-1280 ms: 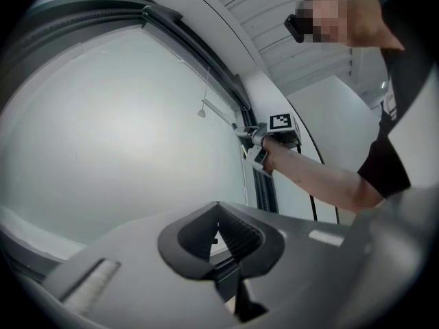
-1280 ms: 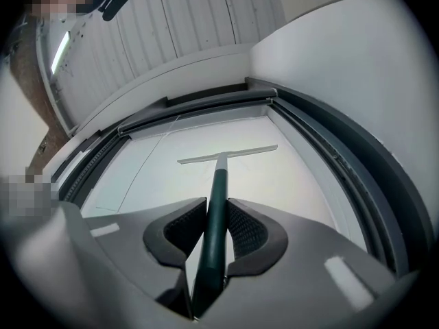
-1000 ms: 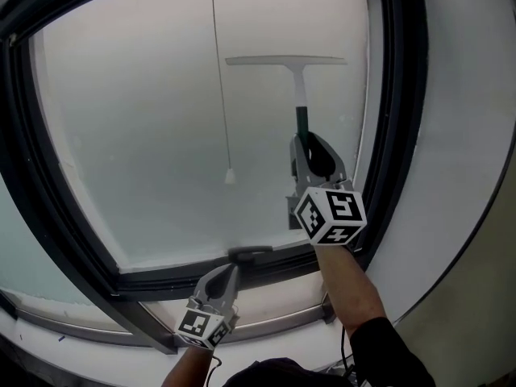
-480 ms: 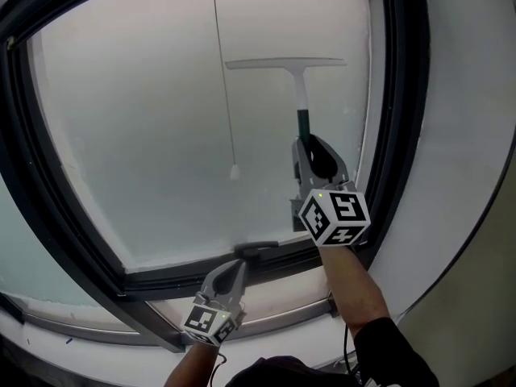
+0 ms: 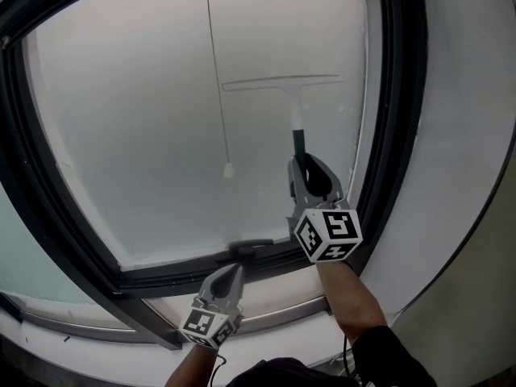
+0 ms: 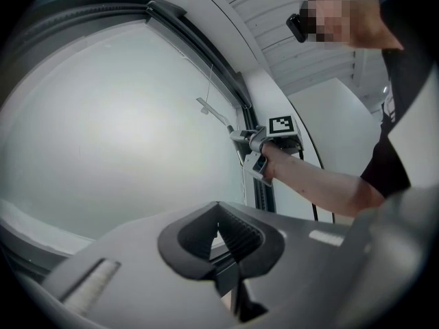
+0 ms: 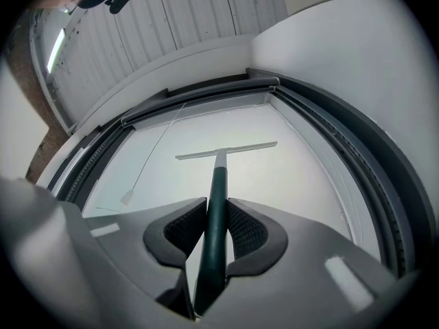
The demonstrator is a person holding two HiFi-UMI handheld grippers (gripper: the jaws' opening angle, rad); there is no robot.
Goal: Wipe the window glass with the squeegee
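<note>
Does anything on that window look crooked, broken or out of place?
Nothing looks damaged or spilled. The squeegee sits roughly level on the glass, held in the right claw. Only a thin cord dangles beside its blade.

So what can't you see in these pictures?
- Outside: the window glass is milky white in every view, so nothing beyond it shows.
- The bottom end of the squeegee handle: buried inside the right gripper, in the head view and the right gripper view.
- Whether the blade really touches the glass: too small and flat-on to tell in the head view.
</note>
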